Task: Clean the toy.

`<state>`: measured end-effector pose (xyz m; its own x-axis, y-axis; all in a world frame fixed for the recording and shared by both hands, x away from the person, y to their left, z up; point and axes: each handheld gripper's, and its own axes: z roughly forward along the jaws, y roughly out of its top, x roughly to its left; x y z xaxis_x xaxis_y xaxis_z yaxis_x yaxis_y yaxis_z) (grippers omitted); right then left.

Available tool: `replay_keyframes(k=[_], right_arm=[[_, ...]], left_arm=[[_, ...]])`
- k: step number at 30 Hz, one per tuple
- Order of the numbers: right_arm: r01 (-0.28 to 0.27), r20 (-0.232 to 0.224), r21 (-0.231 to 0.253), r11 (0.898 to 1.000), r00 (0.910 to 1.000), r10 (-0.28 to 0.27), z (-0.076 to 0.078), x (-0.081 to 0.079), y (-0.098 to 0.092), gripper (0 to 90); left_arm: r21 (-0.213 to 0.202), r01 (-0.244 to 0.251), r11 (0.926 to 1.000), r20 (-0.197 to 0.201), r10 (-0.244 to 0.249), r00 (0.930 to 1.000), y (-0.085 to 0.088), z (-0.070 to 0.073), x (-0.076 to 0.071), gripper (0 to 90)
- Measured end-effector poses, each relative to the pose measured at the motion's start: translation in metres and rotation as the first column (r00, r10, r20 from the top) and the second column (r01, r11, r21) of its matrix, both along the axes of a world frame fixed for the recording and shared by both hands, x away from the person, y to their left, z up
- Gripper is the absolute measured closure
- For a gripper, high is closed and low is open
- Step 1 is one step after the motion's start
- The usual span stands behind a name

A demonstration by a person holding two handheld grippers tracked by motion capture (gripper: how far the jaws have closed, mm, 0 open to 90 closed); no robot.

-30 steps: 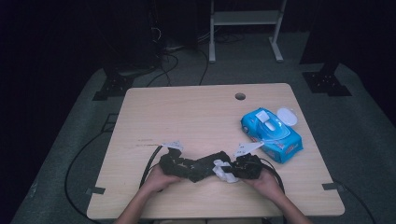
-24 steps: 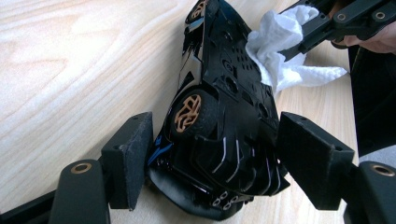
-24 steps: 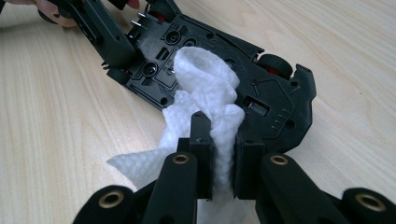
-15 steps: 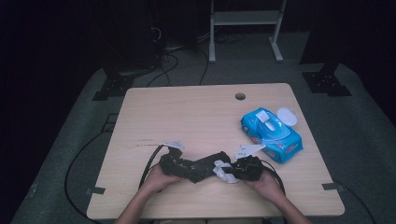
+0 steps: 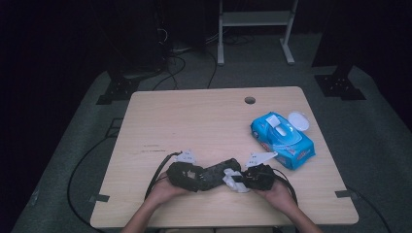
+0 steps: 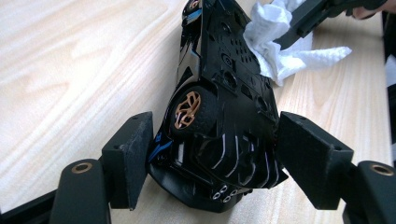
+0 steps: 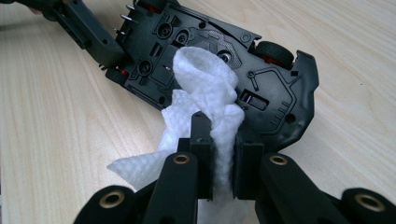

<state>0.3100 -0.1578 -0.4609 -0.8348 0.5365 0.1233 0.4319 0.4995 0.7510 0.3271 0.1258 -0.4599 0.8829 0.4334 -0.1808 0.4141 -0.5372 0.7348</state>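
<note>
Writing on blue wipes pack (image 5: 284, 141) is too small to read.

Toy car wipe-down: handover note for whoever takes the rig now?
Left gripper: shut on the toy car, tipped on its side, underside exposed, just above the table.
Right gripper: shut on the wipe, pressed to the car's underside.
Wipe pack: at the table's right side, lid open.
Done: wipe pulled, car gripped.
Left: finish wiping; how much is already clean I can't tell.

Light wood table (image 5: 194, 116) w/ round hole (image 5: 249, 100), blue wipes pack (image 5: 282, 141) lying flat near right edge, lid open
</note>
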Motion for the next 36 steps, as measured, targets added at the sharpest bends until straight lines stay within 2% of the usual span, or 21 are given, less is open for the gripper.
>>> replay_keyframes(k=[3,6,10,12,13,14,16,17,19,20,22,24,25,26,28,29,31,34,36], right_arm=[[-0.002,-0.001,-0.001,1.000,1.0000,0.002,-0.001,-0.001,-0.001,80.8],[0.001,-0.004,-0.006,1.000,1.0000,-0.001,-0.001,-0.003,-0.001,80.8],[0.002,-0.006,-0.004,1.000,1.0000,-0.002,-0.002,-0.005,-0.001,80.9],[0.004,-0.006,-0.005,1.000,1.0000,-0.004,-0.002,-0.006,-0.001,80.8],[0.003,-0.006,-0.004,1.000,1.0000,-0.003,-0.002,-0.006,-0.002,80.8],[0.004,-0.007,-0.004,1.000,1.0000,-0.004,-0.003,-0.007,-0.002,80.8],[0.005,-0.003,-0.010,1.000,1.0000,-0.005,-0.003,-0.008,-0.001,80.8],[0.005,-0.001,-0.013,1.000,1.0000,-0.005,-0.003,-0.008,-0.001,80.8],[0.002,-0.003,-0.018,1.000,1.0000,-0.002,-0.003,-0.009,-0.002,80.9],[0.002,-0.007,-0.020,1.000,1.0000,-0.002,-0.004,-0.010,-0.002,80.9],[0.006,-0.010,-0.017,1.000,0.9999,-0.006,-0.005,-0.011,-0.002,80.8],[0.003,-0.011,-0.025,1.000,0.9999,-0.003,-0.006,-0.012,-0.002,80.9],[0.003,-0.014,-0.026,1.000,0.9999,-0.003,-0.006,-0.012,-0.002,80.9],[0.002,-0.018,-0.027,1.000,0.9998,-0.002,-0.006,-0.012,-0.002,80.9],[-0.004,-0.028,-0.067,0.998,0.9996,0.002,-0.010,-0.012,0.000,80.8],[-0.007,-0.026,-0.077,0.997,0.9997,0.005,-0.013,-0.013,0.001,80.8],[-0.008,-0.028,-0.071,0.997,0.9996,0.006,-0.011,-0.012,0.001,80.8],[-0.004,-0.030,-0.057,0.998,0.9995,0.002,-0.009,-0.012,0.000,80.8],[-0.005,-0.030,-0.045,0.999,0.9996,0.004,-0.007,-0.012,-0.001,80.8]], left_arm=[[0.035,0.016,0.9993,0.054,-0.017,0.9984,-0.002,0.003,-0.006,28.7],[0.070,0.031,0.9971,0.109,-0.038,0.9934,-0.005,0.005,-0.011,28.9],[0.108,0.043,0.9932,0.172,-0.062,0.9832,-0.007,0.007,-0.018,29.0],[0.118,0.046,0.9919,0.192,-0.068,0.9789,-0.009,0.008,-0.020,29.0],[0.118,0.046,0.9919,0.192,-0.068,0.9789,-0.009,0.008,-0.020,29.0],[0.133,0.050,0.9898,0.219,-0.078,0.9725,-0.010,0.008,-0.023,29.0],[0.132,0.054,0.9898,0.218,-0.082,0.9724,-0.010,0.009,-0.024,29.3],[0.108,0.057,0.9925,0.207,-0.078,0.9752,-0.007,0.010,-0.024,29.7],[0.047,0.060,0.9971,0.198,-0.069,0.9778,-0.001,0.013,-0.023,38.5],[0.044,0.063,0.9971,0.200,-0.070,0.9772,0.000,0.014,-0.023,42.5],[0.050,0.062,0.9968,0.205,-0.071,0.9762,-0.002,0.013,-0.024,42.1],[0.059,0.075,0.9955,0.192,-0.085,0.9778,-0.003,0.012,-0.023,42.0],[0.048,0.071,0.9963,0.183,-0.079,0.9799,-0.004,0.011,-0.023,41.8],[0.055,0.069,0.9961,0.179,-0.078,0.9807,-0.005,0.010,-0.022,41.8],[0.100,0.072,0.9924,0.186,-0.089,0.9785,-0.006,0.007,-0.022,42.9],[0.104,0.079,0.9914,0.180,-0.097,0.9789,-0.007,0.005,-0.022,43.8],[0.100,0.082,0.9916,0.177,-0.099,0.9792,-0.007,0.004,-0.023,48.0],[0.080,0.095,0.9922,0.188,-0.109,0.9762,-0.007,0.005,-0.022,54.2],[0.087,0.098,0.9914,0.200,-0.113,0.9731,-0.008,0.004,-0.023,57.5]])
